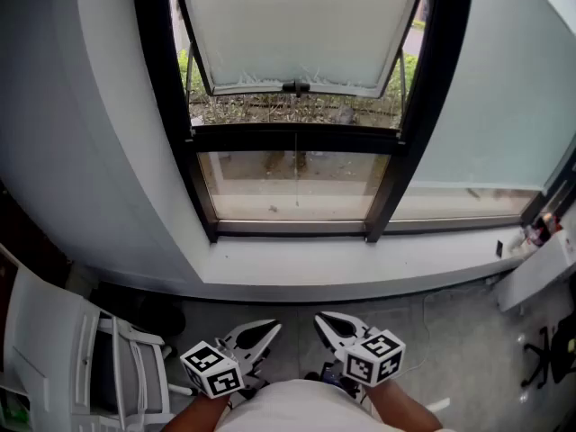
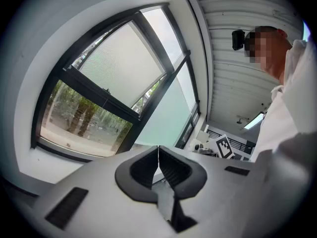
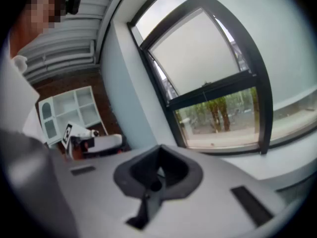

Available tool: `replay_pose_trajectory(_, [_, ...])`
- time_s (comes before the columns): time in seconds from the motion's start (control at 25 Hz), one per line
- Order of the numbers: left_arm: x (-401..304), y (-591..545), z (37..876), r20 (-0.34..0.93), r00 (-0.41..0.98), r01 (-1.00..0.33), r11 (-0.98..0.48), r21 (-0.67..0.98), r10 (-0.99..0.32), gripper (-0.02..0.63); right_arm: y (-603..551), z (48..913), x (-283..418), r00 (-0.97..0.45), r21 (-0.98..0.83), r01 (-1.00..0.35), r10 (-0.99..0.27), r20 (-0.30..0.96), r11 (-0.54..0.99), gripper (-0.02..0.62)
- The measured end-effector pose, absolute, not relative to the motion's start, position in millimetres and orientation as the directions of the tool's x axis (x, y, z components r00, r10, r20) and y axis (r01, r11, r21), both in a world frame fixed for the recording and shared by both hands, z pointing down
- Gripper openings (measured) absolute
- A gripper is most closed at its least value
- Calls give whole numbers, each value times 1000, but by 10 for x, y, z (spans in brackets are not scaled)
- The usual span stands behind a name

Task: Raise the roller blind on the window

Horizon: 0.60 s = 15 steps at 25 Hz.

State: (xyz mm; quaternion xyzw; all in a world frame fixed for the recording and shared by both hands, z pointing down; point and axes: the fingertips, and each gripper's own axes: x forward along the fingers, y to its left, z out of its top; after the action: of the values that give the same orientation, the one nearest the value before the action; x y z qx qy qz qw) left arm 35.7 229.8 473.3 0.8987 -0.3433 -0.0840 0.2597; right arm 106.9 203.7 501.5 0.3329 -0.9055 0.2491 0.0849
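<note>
The white roller blind (image 1: 297, 25) covers the upper part of the black-framed window (image 1: 180, 106). Its bottom bar, with a small dark pull (image 1: 295, 87) at the middle, hangs above a strip of clear glass showing plants outside. A thin cord (image 1: 297, 165) hangs below the pull. My left gripper (image 1: 267, 328) and right gripper (image 1: 324, 319) are held low, close to my body and well short of the window; both are shut with nothing in them. The blind (image 2: 121, 66) is far ahead in the left gripper view, where the left gripper (image 2: 158, 155) is shut. The right gripper (image 3: 158, 163) also faces the blind (image 3: 198, 58).
A wide white sill (image 1: 360, 261) runs under the window. A frosted pane (image 1: 490, 106) fills the right side. A white chair or rack (image 1: 54, 349) stands at the lower left. At the right are a white desk edge (image 1: 540, 273) and a black chair base (image 1: 544, 354).
</note>
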Motion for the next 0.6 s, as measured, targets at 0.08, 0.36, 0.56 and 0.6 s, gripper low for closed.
replay_pose_trajectory(0.08, [342, 2299, 4740, 27, 752, -572, -631, 524, -659, 28, 2035, 5021, 1047, -762, -387, -647, -562, 321, 657, 23])
replay_pose_trajectory(0.36, [290, 2292, 4771, 33, 754, -573, -630, 524, -657, 28, 2045, 5056, 969, -761, -374, -648, -557, 332, 663, 21])
replay_pose_trajectory(0.56, [265, 2301, 4784, 34, 754, -571, -630, 526, -656, 28, 2056, 5067, 944, -758, -371, -652, -560, 333, 662, 21])
replay_pose_trajectory(0.6, [260, 2301, 4783, 34, 754, -571, -628, 528, -656, 28, 2054, 5075, 942, -757, -372, -653, -561, 335, 659, 21])
